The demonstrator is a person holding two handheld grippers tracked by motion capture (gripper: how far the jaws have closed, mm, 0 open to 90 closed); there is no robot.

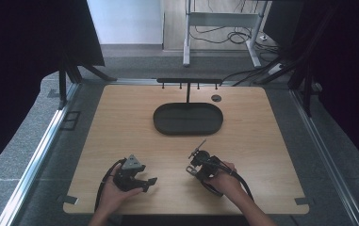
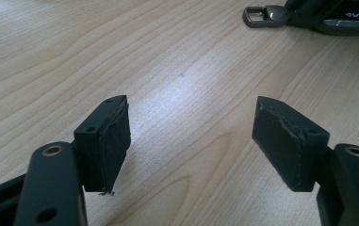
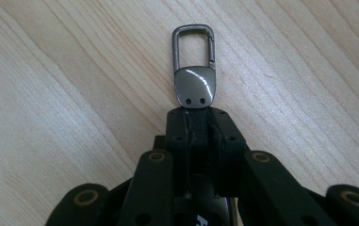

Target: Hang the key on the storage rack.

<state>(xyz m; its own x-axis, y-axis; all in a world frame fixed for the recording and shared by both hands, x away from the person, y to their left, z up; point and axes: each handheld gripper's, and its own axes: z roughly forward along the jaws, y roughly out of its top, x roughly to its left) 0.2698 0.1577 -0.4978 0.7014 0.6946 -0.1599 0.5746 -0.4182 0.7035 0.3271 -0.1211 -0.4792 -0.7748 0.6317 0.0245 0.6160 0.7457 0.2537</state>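
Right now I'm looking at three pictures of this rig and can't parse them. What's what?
No robot arm here: a person holds a two-jaw tool in each hand at a wooden table. The high view looks down from above the person's side. The other two pictures come from cameras riding on each tool, looking along its jaws. The left gripper is open over bare wood, holding nothing. The right gripper is shut on a dark strap that ends in a grey metal clip, which lies out in front of the jaws on the wood. Farther back on the table stands an oval black tray with a hook bar on a post above it.
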